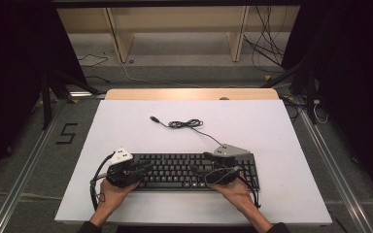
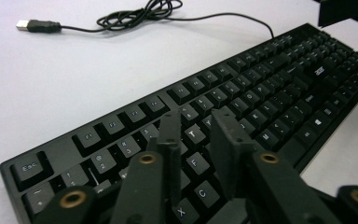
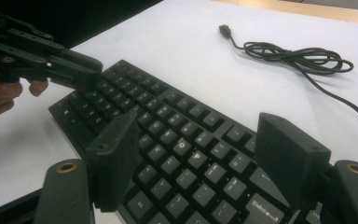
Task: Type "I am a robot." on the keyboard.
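A black keyboard (image 1: 175, 171) (image 2: 261, 88) (image 3: 168, 116) lies near the front edge of the white table (image 1: 272, 136). Its cable (image 1: 184, 124) (image 2: 140, 14) (image 3: 298, 56) is coiled behind it and ends in a loose USB plug (image 1: 153, 118) (image 2: 32, 25) (image 3: 223, 30). My left gripper (image 1: 147, 168) (image 2: 196, 123) (image 3: 91, 74) hovers low over the keyboard's left keys, its jaws a narrow gap apart with nothing between them. My right gripper (image 1: 199, 163) (image 3: 200, 126) stands wide open above the right half of the keys, holding nothing.
A wooden strip (image 1: 192, 93) runs along the table's far edge. Beyond it stand a wooden shelf frame (image 1: 175, 29) and loose cables on the floor (image 1: 272, 43). A "5" is marked on the floor (image 1: 67, 132) at the left.
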{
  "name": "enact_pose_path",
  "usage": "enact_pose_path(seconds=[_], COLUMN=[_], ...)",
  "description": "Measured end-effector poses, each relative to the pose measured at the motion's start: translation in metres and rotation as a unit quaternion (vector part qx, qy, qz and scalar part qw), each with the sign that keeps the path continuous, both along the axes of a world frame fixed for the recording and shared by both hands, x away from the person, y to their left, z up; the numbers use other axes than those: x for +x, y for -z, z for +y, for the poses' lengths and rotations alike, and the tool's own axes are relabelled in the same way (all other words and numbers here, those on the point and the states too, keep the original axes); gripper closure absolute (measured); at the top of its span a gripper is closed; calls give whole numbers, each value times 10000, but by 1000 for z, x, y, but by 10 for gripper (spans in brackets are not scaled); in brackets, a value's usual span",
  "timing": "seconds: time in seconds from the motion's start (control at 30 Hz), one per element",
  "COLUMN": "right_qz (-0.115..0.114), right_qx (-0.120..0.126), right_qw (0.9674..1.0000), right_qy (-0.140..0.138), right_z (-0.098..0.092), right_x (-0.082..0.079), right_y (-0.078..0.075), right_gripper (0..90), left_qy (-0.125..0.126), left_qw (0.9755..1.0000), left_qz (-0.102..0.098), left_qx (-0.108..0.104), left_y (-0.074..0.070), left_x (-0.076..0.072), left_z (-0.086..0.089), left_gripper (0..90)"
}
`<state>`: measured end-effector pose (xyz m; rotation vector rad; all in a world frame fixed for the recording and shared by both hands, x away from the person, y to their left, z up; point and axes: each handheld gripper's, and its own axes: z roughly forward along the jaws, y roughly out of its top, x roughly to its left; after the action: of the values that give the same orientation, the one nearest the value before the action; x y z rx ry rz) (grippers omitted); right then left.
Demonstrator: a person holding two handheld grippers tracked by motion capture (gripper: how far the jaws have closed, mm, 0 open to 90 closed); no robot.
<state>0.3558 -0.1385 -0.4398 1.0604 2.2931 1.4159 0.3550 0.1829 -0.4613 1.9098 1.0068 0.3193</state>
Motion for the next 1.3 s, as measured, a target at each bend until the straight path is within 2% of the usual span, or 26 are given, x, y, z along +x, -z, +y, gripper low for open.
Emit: enact_pose_path(seconds=[0.3,0.37,0.7,0.87,1.13,1.3], right_qz=[-1,-12,-13,-34,-39,-36], right_qx=[4,1,3,22,27,28], right_qw=[10000,10000,10000,10000,10000,10000], right_qy=[-16,-23,-66,-50,-60,-60], right_z=[0,0,2,1,1,1], right_x=[-3,-3,-5,-6,-6,-6], right_y=[1,1,1,0,0,0], right_gripper=[298,296,287,284,282,282], left_qy=[177,209,311,317,289,267], left_qw=[9996,9996,9984,9977,9971,9970], left_qz=[60,105,321,346,430,404], left_qx=[192,175,347,483,559,611], left_y=[2,3,9,11,15,16], left_x=[13,16,25,27,28,29], left_z=[-15,-19,-30,-35,-36,-36], left_gripper=[890,890,892,892,892,893])
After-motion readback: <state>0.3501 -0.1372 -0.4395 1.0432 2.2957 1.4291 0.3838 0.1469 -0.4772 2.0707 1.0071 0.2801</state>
